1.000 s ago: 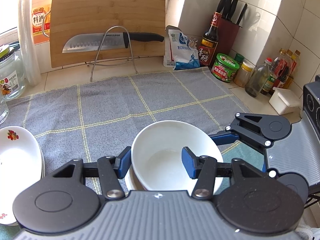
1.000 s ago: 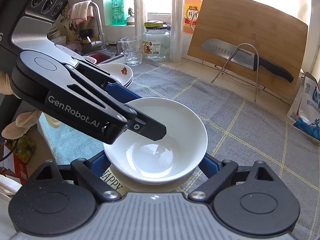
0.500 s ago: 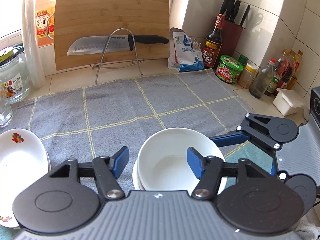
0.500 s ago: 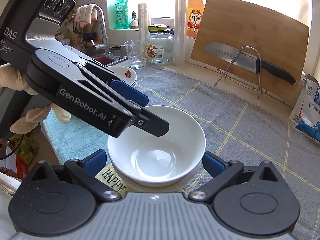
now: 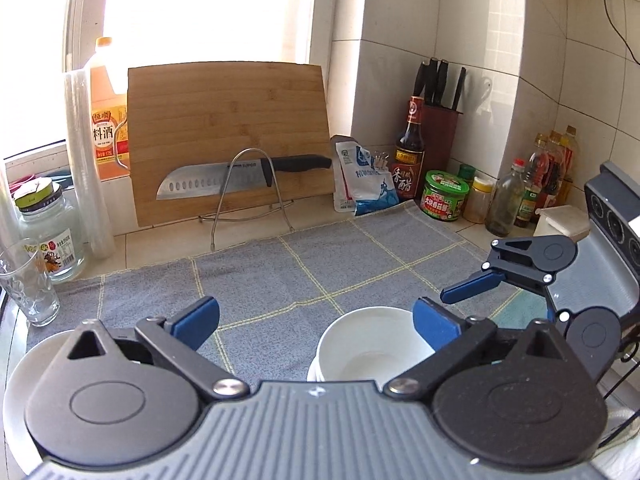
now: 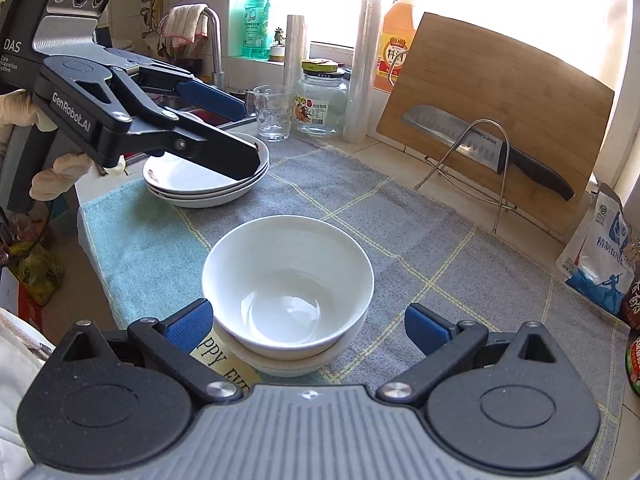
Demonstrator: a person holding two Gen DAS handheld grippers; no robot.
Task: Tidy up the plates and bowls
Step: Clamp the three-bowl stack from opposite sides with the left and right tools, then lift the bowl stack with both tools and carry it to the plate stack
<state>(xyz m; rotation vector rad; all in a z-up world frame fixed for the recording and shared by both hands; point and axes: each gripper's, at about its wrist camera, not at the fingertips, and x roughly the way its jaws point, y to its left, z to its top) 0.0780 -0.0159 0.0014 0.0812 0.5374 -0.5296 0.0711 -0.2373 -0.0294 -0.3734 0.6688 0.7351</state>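
Note:
A stack of white bowls (image 6: 288, 292) sits on the grey towel (image 6: 440, 264); it also shows in the left wrist view (image 5: 368, 352). A stack of white plates (image 6: 200, 184) lies at the towel's left end, partly under my left gripper. My left gripper (image 5: 316, 320) is open and empty, raised above the towel left of the bowls; it also shows in the right wrist view (image 6: 236, 128) above the plates. My right gripper (image 6: 306, 326) is open and empty, just in front of the bowls, with its fingers either side of them and apart from them.
A wooden cutting board (image 5: 228, 136) and a knife (image 5: 240, 176) on a wire stand lean at the back. A glass (image 6: 274, 112), a jar (image 6: 322, 98), bottles and a sink tap (image 6: 214, 44) stand at the left. Sauce bottles (image 5: 410, 148) and a knife block (image 5: 440, 116) fill the right corner.
My left gripper let go of the top bowl, opened wide and lifted up and left, towards the plates. My right gripper drew back a little from the bowl stack.

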